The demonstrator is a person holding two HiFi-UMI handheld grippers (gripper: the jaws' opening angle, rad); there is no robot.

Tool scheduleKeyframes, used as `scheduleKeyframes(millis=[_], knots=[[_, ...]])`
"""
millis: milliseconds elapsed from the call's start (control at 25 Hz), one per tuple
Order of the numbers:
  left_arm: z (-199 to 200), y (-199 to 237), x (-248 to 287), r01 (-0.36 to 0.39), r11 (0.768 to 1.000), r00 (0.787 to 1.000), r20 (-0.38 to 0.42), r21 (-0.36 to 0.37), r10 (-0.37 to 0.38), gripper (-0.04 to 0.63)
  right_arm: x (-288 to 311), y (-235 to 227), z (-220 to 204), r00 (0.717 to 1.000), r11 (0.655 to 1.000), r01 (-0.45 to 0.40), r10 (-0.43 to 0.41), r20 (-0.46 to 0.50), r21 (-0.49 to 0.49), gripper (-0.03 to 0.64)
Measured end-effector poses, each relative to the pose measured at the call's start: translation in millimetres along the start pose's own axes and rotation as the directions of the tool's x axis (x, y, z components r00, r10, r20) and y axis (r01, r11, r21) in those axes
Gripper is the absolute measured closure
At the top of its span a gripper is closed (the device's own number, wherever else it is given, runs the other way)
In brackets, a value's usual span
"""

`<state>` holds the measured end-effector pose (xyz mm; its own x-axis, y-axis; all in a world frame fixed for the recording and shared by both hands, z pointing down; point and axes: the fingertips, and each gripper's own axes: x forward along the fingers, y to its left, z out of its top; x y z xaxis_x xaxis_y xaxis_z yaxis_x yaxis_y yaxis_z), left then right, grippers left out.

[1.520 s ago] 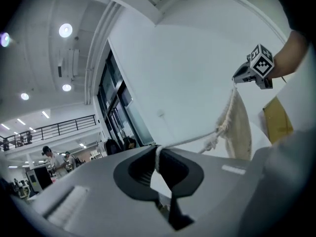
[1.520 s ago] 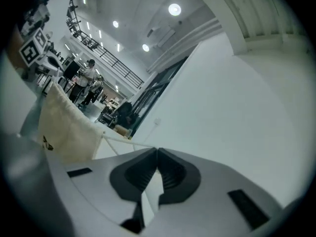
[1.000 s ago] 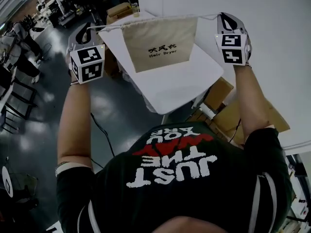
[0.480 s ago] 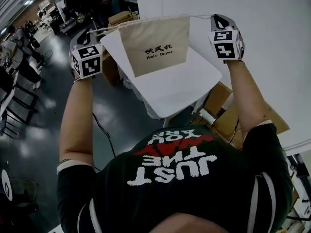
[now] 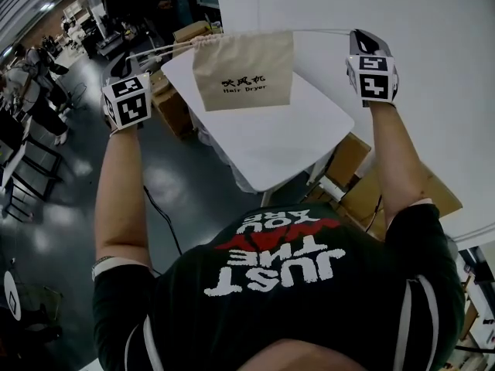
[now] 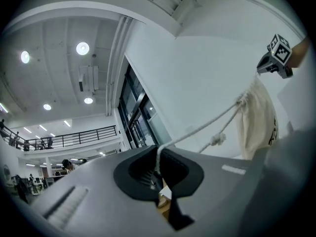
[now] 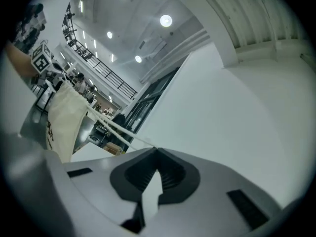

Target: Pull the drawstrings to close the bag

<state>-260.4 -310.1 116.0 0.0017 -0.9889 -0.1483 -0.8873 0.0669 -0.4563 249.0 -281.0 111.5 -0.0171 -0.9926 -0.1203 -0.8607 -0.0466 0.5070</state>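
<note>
You are holding the bag (image 5: 244,68) in the air at 12 o'clock in the head view, above the white table (image 5: 286,153) and slung between the two grippers. The left gripper (image 5: 133,66) is sitting at 10 o'clock with its jaws closed tight on the left drawstring (image 5: 162,51). The right gripper (image 5: 360,41) is sitting at 2 o'clock, its jaws likewise clamped on the right drawstring (image 5: 321,31). Both cords are running taut to the bag's mouth.

Progress: the pull is under way. The mouth is looking only partly gathered (the top hem is spanning nearly the bag's full width in the head view), so the closing is probably not finished. You are likely needing to draw the grippers further apart, toward 9 and 3 o'clock.

View differences: the left gripper view is showing the cord entering the shut jaws, a knot (image 6: 217,139) hanging on the loop, and puckering where the cords meet the hem; the head view is resolving none of this. The right gripper view is showing two strands leaving its jaws toward 10 o'clock. Only the head view is showing the table below
</note>
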Motion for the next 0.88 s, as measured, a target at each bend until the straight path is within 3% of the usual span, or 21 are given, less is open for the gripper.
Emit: scheduleKeyframes(millis=[80, 160, 240, 320, 440, 520, 640, 880], knots=[[1.7, -2.5, -0.6, 0.019, 0.999, 1.000, 0.013, -0.034, -0.019, 0.592, 0.5, -1.7, -1.3, 1.000, 0.995, -0.022, 0.020, 0.018, 0.094, 0.609], [8.3, 1.9, -3.1, 0.036, 0.994, 0.999, 0.032, -0.100, -0.033, 0.591, -1.4, -5.7, 5.9, 0.998, 0.965, -0.056, 0.046, 0.047, 0.256, 0.609], [12.9, 3.2, -5.0, 0.048, 0.982, 0.998, 0.046, -0.183, -0.040, 0.591, 0.2, -11.1, 8.2, 0.995, 0.892, -0.087, 0.060, 0.074, 0.443, 0.607], [10.3, -4.1, -2.7, 0.060, 0.967, 0.998, 0.048, -0.246, -0.050, 0.591, 6.7, -15.3, -0.6, 0.994, 0.796, -0.099, 0.052, 0.094, 0.597, 0.608], [0.4, -7.8, 2.3, 0.067, 0.957, 0.998, 0.037, -0.284, -0.059, 0.591, 15.2, -12.7, -6.6, 0.992, 0.698, -0.111, 0.033, 0.123, 0.708, 0.607], [-2.6, -5.7, 4.1, 0.064, 0.953, 0.998, 0.030, -0.295, -0.058, 0.591, 17.8, -10.3, -6.3, 0.991, 0.679, -0.117, 0.034, 0.128, 0.725, 0.607], [-2.6, -9.6, 3.3, 0.065, 0.954, 0.998, 0.030, -0.292, -0.058, 0.591, 16.7, -13.7, -12.9, 0.992, 0.679, -0.108, 0.029, 0.119, 0.726, 0.609], [-6.0, 2.0, 1.7, 0.063, 0.960, 0.998, 0.045, -0.271, -0.053, 0.591, 17.5, -29.4, -19.2, 0.996, 0.662, -0.031, -0.045, 0.081, 0.749, 0.609]])
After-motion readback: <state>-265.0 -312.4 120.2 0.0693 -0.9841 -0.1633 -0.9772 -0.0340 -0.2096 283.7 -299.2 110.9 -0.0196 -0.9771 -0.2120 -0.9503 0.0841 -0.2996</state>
